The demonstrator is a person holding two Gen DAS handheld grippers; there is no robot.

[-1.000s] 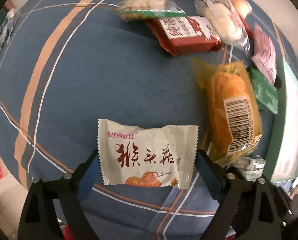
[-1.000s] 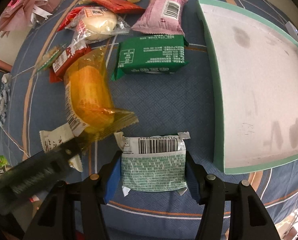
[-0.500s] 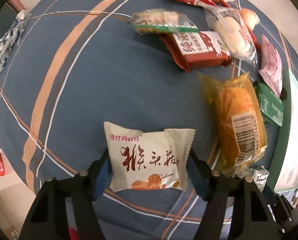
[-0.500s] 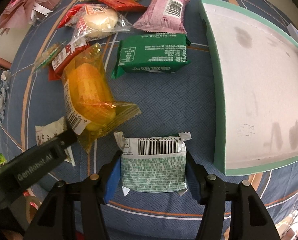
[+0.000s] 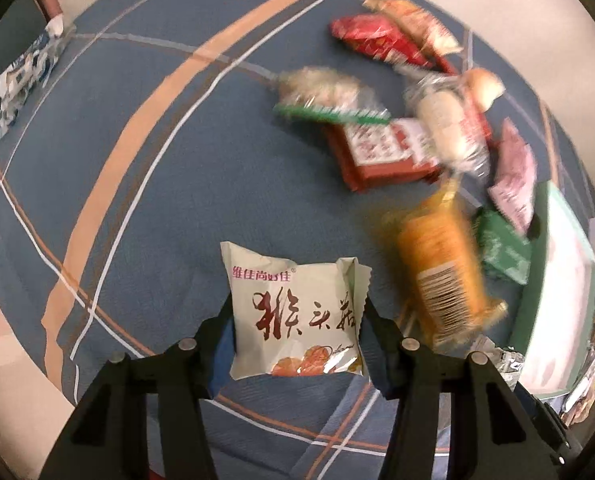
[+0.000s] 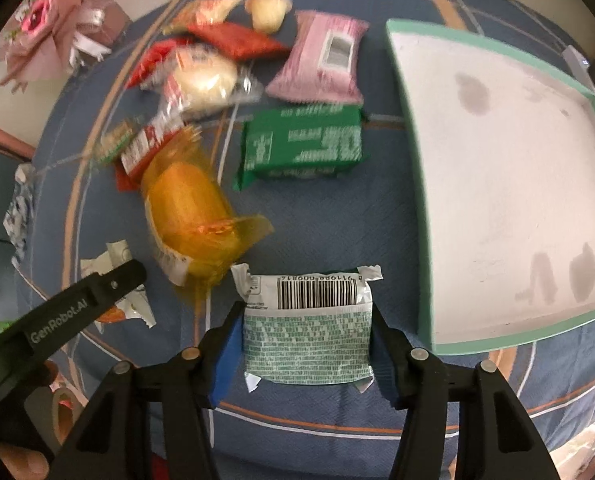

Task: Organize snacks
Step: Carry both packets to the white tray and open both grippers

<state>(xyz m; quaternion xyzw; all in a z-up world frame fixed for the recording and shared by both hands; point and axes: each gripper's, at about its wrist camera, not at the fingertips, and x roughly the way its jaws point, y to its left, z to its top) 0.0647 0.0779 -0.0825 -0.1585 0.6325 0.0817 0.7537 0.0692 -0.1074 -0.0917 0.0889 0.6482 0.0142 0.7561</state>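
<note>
The left gripper (image 5: 297, 320) is now clamped on the white packet (image 5: 295, 322), whose sides crease between the fingers, whereas a second ago the fingers stood apart around it; I judge it lifted from the blue cloth (image 5: 137, 160), ready to go to the tray (image 6: 497, 184). To its right the orange packet (image 6: 189, 220) and the other snacks lie in the same places but blurred. The right gripper (image 6: 307, 340) stays clamped on the green packet (image 6: 307, 336), just beside the near left corner of the still empty tray.
</note>
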